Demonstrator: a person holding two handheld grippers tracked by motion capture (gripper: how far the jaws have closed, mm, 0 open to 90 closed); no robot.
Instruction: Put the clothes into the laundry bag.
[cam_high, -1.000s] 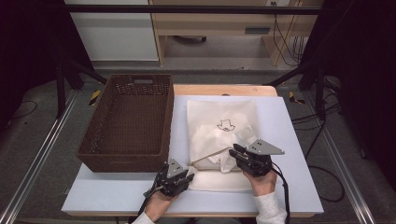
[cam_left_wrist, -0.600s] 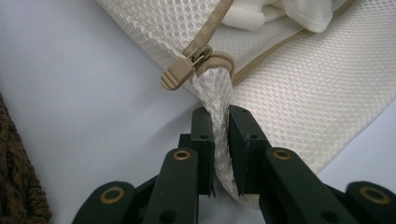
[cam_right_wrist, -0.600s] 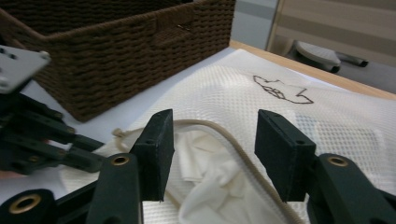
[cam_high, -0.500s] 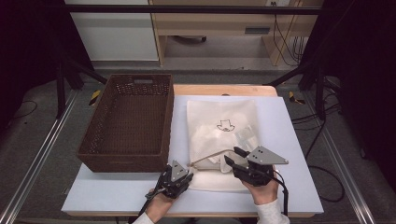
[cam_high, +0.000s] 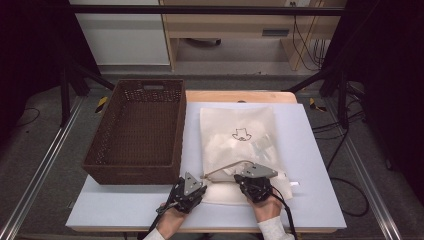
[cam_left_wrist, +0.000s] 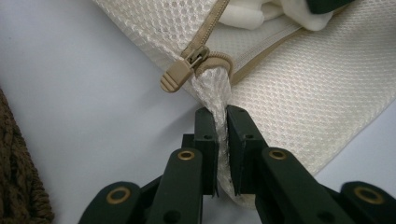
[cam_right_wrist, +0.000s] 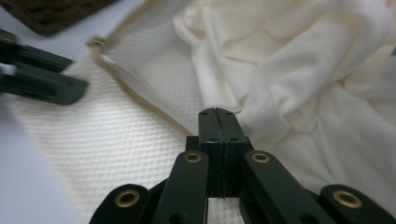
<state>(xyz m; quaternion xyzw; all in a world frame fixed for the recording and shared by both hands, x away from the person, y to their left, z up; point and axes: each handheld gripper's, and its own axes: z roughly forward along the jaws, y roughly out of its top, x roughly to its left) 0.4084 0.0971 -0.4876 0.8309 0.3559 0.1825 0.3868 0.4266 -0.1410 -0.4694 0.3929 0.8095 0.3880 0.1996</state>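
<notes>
Grippers at the mesh bag's open mouth, lower centre.
Left gripper pinches the bag's corner by the zipper pull; right gripper jaws pressed together beside white cloth.

Basket cut off (left edge), blurred.

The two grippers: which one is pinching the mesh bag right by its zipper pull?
The left gripper: its jaws clamp the mesh bag corner just below the tan zipper pull. The right gripper sits at the bag's open mouth instead.
</notes>
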